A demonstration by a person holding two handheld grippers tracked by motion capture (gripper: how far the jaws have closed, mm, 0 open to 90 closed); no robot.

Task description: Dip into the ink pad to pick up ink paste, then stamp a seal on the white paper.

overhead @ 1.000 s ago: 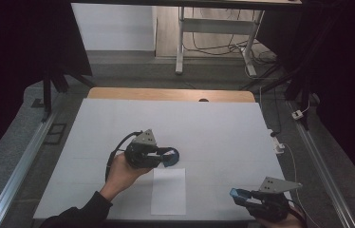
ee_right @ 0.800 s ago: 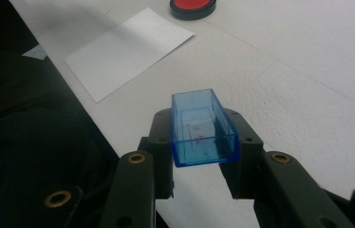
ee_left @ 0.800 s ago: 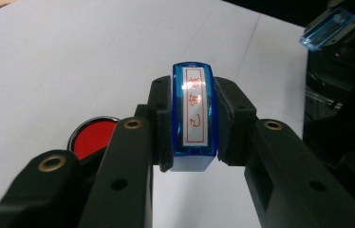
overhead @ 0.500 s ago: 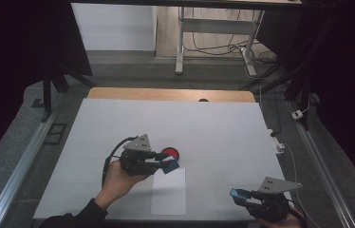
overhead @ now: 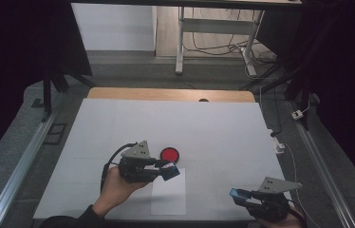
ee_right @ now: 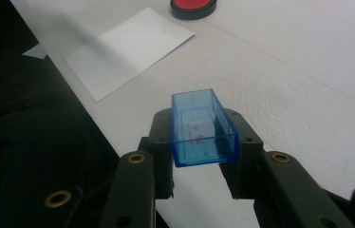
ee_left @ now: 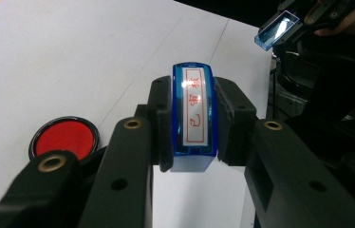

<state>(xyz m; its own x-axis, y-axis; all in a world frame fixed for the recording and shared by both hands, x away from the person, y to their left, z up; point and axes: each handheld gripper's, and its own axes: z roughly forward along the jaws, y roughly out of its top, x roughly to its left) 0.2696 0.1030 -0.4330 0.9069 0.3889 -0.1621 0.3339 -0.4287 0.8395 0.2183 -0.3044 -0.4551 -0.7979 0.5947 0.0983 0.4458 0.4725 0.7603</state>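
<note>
Two tongs, left tongs (ee_left: 192, 142) clamping one blue stamp (ee_left: 193, 118), right tongs (ee_right: 204, 156) clamping one blue cap (ee_right: 203, 128), one red ink pad (overhead: 169, 154), one paper sheet (overhead: 168, 198).

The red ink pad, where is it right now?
In the high view the red ink pad sits on the white table, left of middle, just beyond the left gripper and its blue stamp.
</note>
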